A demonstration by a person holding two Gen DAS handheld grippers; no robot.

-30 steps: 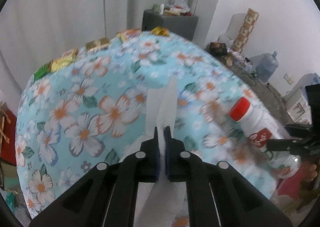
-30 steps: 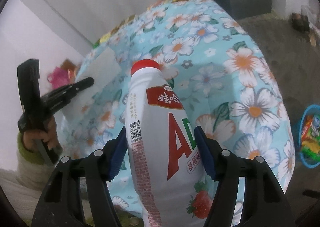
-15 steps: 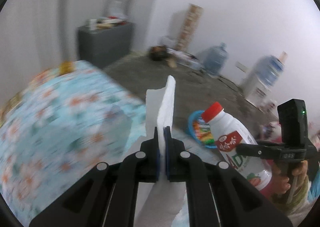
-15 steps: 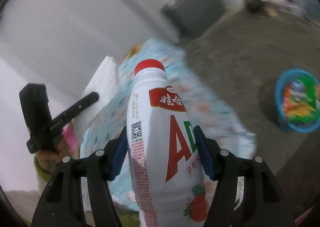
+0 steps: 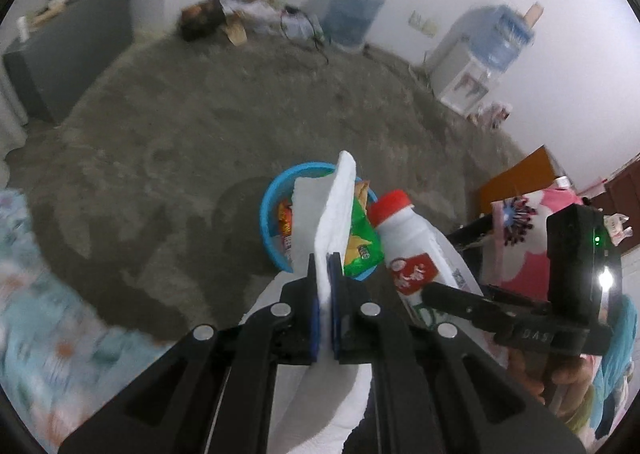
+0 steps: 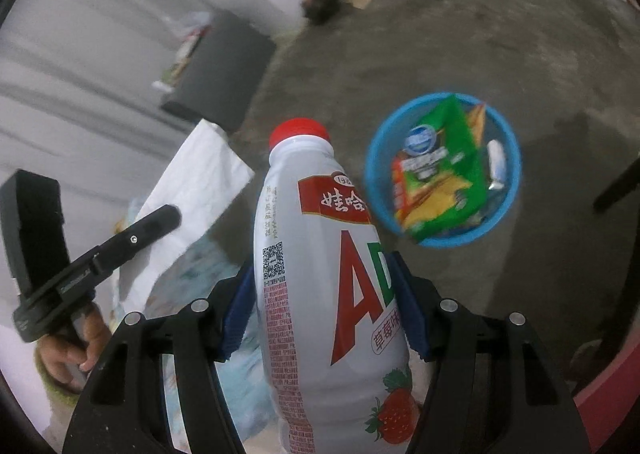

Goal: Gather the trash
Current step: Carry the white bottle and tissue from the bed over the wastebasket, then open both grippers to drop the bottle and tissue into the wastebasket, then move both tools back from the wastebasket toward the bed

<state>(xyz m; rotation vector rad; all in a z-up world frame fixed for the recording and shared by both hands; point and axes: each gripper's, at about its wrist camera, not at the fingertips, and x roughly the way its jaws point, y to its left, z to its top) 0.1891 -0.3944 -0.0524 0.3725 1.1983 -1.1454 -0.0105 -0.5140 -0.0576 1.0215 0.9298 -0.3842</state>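
My left gripper (image 5: pixel 326 266) is shut on a white paper napkin (image 5: pixel 328 209) and holds it in the air in front of a blue basket (image 5: pixel 270 209) on the floor. My right gripper (image 6: pixel 324 286) is shut on a white plastic bottle (image 6: pixel 320 274) with a red cap and red label. The bottle also shows in the left wrist view (image 5: pixel 416 250), right of the napkin. The blue basket (image 6: pixel 376 181) holds green and orange snack wrappers (image 6: pixel 440 169). The left gripper (image 6: pixel 160 219) with the napkin (image 6: pixel 196 189) shows at the left of the right wrist view.
The floral tablecloth (image 5: pixel 36 294) is at the lower left. A grey cabinet (image 5: pixel 68 49) stands by the wall. Water jugs (image 5: pixel 352 13) and a dispenser (image 5: pixel 468 73) stand at the far wall. The floor is bare grey concrete (image 5: pixel 240 105). A pink cushion (image 5: pixel 528 234) is at the right.
Both grippers have swung from over the floral table toward the floor. The blue basket now lies just beyond both of them. Both grips are unchanged.
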